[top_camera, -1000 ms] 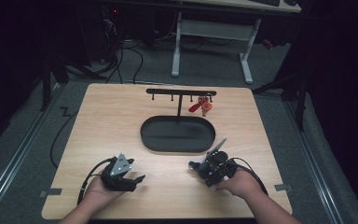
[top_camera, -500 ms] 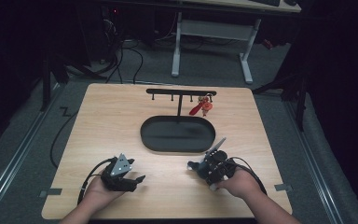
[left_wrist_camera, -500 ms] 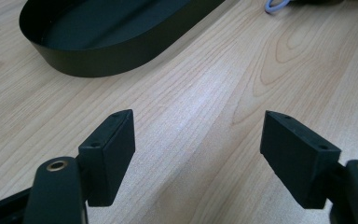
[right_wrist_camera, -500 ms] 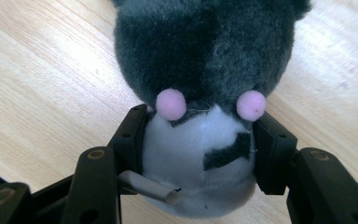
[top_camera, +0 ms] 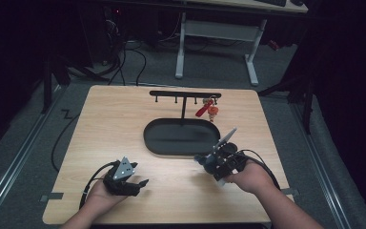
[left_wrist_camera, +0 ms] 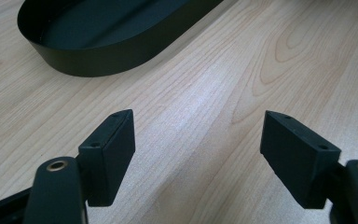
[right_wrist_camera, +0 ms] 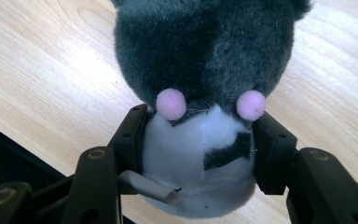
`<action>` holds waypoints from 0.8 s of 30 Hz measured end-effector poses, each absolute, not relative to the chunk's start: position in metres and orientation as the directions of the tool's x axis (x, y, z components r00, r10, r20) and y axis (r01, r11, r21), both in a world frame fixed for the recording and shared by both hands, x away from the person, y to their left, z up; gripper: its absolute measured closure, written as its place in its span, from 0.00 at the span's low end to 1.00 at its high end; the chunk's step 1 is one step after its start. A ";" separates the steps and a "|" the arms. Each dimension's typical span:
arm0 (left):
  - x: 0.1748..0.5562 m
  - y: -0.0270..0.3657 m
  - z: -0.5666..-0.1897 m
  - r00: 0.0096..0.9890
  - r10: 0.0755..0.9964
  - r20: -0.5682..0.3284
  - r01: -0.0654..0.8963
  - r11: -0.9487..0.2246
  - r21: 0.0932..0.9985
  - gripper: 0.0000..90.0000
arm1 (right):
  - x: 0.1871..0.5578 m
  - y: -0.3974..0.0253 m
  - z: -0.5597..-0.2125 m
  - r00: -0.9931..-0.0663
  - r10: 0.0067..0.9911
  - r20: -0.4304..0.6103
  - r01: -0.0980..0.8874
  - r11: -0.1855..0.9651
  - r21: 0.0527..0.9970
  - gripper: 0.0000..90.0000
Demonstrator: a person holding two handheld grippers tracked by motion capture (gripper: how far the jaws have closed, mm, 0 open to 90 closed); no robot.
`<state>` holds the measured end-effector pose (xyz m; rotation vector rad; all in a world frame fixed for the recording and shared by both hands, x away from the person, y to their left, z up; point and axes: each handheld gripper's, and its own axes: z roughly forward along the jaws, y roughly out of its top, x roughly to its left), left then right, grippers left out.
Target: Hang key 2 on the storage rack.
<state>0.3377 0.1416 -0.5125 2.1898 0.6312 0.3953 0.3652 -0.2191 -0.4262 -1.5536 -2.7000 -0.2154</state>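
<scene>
A: left gripper (top_camera: 140, 183) rests low on the table (top_camera: 105, 124), near edge; jaws spread wide, nothing between them; the black oval tray (left_wrist_camera: 98, 58) lies ahead of it, looks empty.

B: and right?

A: right gripper (right_wrist_camera: 200, 140) pinches a grey-and-white plush toy (right_wrist_camera: 200, 93) at its white belly; pink cheeks, black patch; it's held above the table just beside the tray's right end.

B: risks?

A: soft body; squashy grip, so I'd guess it can slide or twist out if swung fast. Key rack (top_camera: 185, 94) behind the tray has a red charm (top_camera: 207, 109) hanging; a careless lift could snag it.

B: any text?

A: none legible; a small tag (right_wrist_camera: 147, 185) pokes out by the left jaw, blank from here.
</scene>
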 end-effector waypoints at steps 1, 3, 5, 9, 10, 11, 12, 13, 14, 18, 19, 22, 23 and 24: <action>0.338 0.142 -0.513 0.826 0.559 0.070 0.307 -0.552 0.775 0.30 | 0.367 -0.219 -0.423 -0.500 0.862 0.085 0.864 0.490 0.114 0.52; 0.338 0.141 -0.513 0.827 0.559 0.070 0.307 -0.551 0.776 0.30 | 0.369 -0.218 -0.418 -0.495 0.864 0.090 0.867 0.485 0.114 0.52; 0.338 0.141 -0.513 0.827 0.558 0.069 0.307 -0.551 0.776 0.30 | 0.372 -0.217 -0.412 -0.494 0.865 0.091 0.868 0.483 0.116 0.52; 0.337 0.142 -0.512 0.826 0.559 0.068 0.308 -0.550 0.776 0.30 | 0.379 -0.215 -0.402 -0.488 0.867 0.099 0.871 0.477 0.121 0.52; 0.337 0.142 -0.512 0.826 0.560 0.068 0.308 -0.550 0.776 0.30 | 0.381 -0.215 -0.399 -0.484 0.869 0.104 0.873 0.472 0.122 0.52; 0.337 0.142 -0.512 0.826 0.559 0.068 0.309 -0.551 0.776 0.30 | 0.383 -0.215 -0.396 -0.482 0.870 0.102 0.874 0.470 0.122 0.52; 0.337 0.142 -0.512 0.826 0.559 0.068 0.309 -0.551 0.776 0.30 | 0.385 -0.214 -0.394 -0.473 0.875 0.102 0.879 0.461 0.122 0.52; 0.338 0.142 -0.513 0.827 0.559 0.068 0.309 -0.551 0.775 0.30 | 0.388 -0.214 -0.391 -0.474 0.875 0.102 0.879 0.461 0.125 0.52; 0.338 0.142 -0.513 0.827 0.559 0.068 0.309 -0.551 0.775 0.30 | 0.388 -0.214 -0.391 -0.474 0.875 0.102 0.879 0.461 0.125 0.52; 0.338 0.142 -0.513 0.828 0.557 0.067 0.309 -0.552 0.774 0.30 | 0.400 -0.212 -0.377 -0.468 0.878 0.097 0.882 0.456 0.121 0.52; 0.338 0.142 -0.513 0.828 0.557 0.066 0.310 -0.553 0.774 0.30 | 0.402 -0.212 -0.375 -0.467 0.879 0.097 0.882 0.456 0.122 0.52; 0.338 0.142 -0.513 0.828 0.556 0.066 0.310 -0.553 0.774 0.30 | 0.410 -0.211 -0.367 -0.460 0.882 0.106 0.886 0.447 0.125 0.52; 0.338 0.142 -0.513 0.828 0.556 0.066 0.309 -0.553 0.774 0.30 | 0.412 -0.211 -0.365 -0.460 0.882 0.105 0.886 0.447 0.123 0.52; 0.338 0.142 -0.513 0.828 0.556 0.065 0.310 -0.552 0.774 0.30 | 0.414 -0.210 -0.362 -0.451 0.886 0.106 0.891 0.439 0.117 0.52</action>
